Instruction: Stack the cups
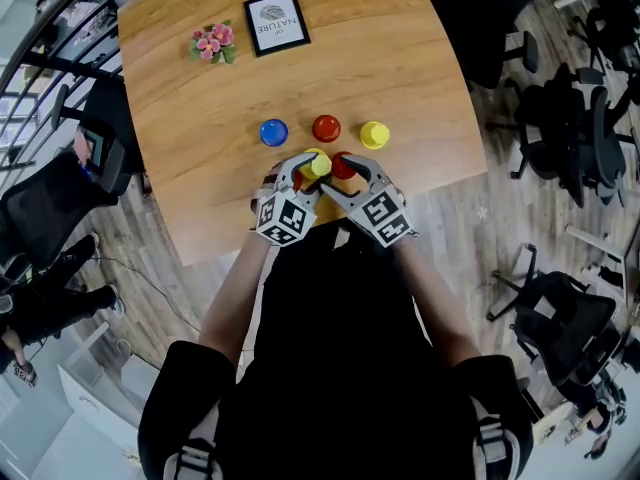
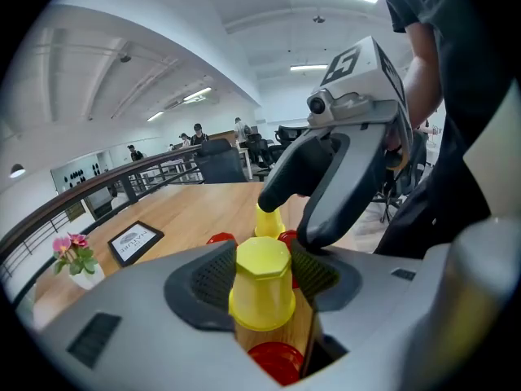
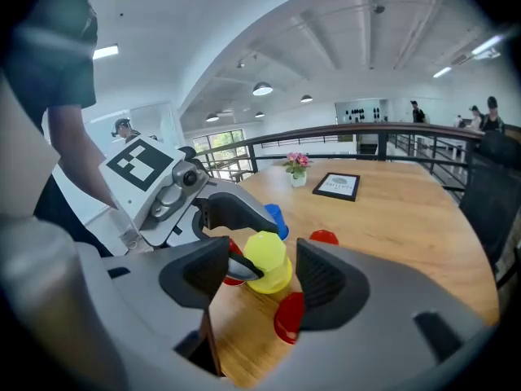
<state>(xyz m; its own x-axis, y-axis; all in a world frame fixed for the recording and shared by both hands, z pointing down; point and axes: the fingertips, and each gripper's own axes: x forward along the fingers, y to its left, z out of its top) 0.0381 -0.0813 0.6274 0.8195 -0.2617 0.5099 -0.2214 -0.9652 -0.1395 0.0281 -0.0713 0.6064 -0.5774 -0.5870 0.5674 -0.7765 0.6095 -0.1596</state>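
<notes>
While the left gripper (image 2: 260, 271) had its jaws clamped on an upside-down yellow cup (image 2: 262, 300) near the front edge of the table (image 1: 200, 138), the right gripper (image 3: 262, 282) just hung there with jaws spread wide, gripping nothing. A tilted red cup (image 3: 289, 320) lay right beside one of its pads. A second red cup (image 2: 275, 363) peeked out just below the yellow one. Farther back, a blue cup (image 1: 273, 133), a far red cup (image 1: 326, 127) and a far yellow cup (image 1: 374, 134) stood in a row, well apart from the flower pot (image 1: 212, 43) and framed sign (image 1: 277, 21).
</notes>
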